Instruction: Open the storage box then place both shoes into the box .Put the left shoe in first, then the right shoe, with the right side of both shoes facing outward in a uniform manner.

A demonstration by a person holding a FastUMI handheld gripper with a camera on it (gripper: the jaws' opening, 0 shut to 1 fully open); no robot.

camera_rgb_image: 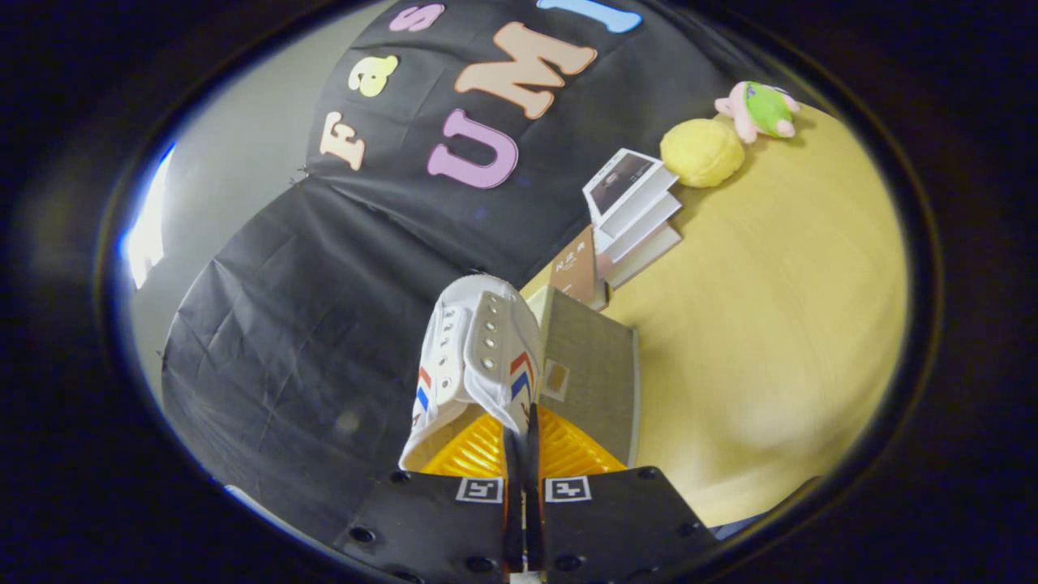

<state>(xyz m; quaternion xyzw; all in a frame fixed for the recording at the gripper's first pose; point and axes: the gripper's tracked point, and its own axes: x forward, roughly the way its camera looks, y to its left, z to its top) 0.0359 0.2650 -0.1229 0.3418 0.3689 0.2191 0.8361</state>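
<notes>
Holding a white shoe aloft, the gripper has its fingers clenched nearly together on a thin part of the upper by the eyelet row, w/ the shoe's orange lining visible just above the fingers. Shoe hangs tilted, toe end pointing away toward the black booth wall, red/blue stripe marks showing on both flanks. Storage box sits immed. right of the shoe and slightly beyond it, a grey fabric-look panel facing the camera; cannot tell from this angle whether that panel is the lid or a side, nor whether the box is open. Cannot tell which shoe of the pair this is. Further off on the yellow table: stack of books, a yellow round plush, a small pink/green toy, all well apart from the work area. Judgement: step in hand is carrying the shoe to the box. To do it well, keep the pinch firm since the grip is on thin material only and the shoe may swing or slip; level the wrist before lowering; confirm the opening is clear; turn the shoe so its right side faces outward; lower sole-first, w/o snagging the rim; release only once the sole is seated.
</notes>
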